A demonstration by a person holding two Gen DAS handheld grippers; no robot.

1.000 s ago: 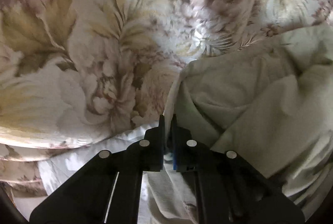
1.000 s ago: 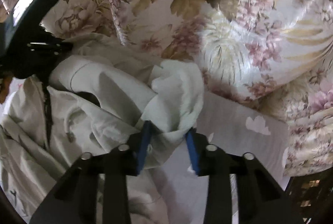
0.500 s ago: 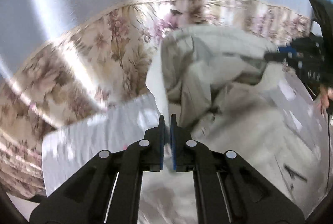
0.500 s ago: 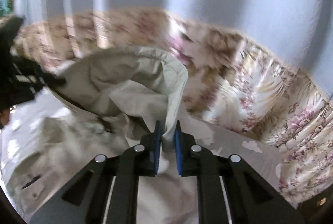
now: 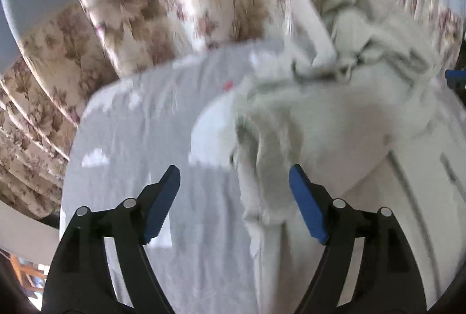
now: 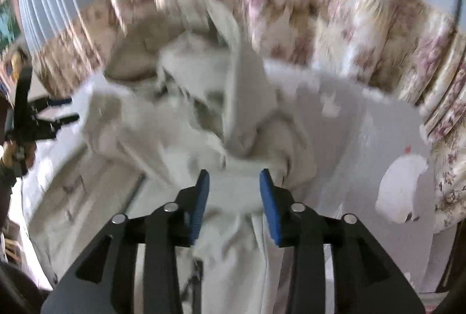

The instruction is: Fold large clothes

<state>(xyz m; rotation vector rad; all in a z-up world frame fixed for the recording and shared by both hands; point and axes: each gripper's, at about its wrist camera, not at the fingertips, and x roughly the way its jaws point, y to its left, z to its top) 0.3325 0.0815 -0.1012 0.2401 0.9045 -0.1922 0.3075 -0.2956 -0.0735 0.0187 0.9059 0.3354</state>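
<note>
Left claw angled downward, jaws opening wide, pads pressing nothing. Right claw angled downward too, jaws opening, narrower gap.

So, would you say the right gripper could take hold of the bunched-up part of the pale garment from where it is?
Probably yes. The right gripper has its jaws opening, and the pale garment is heaped directly ahead of its fingertips on the grey sheet, with nothing lying between them.

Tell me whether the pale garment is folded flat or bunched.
Bunched: the pale garment lies heaped in loose ridges on the grey sheet, no neat fold visible.
</note>
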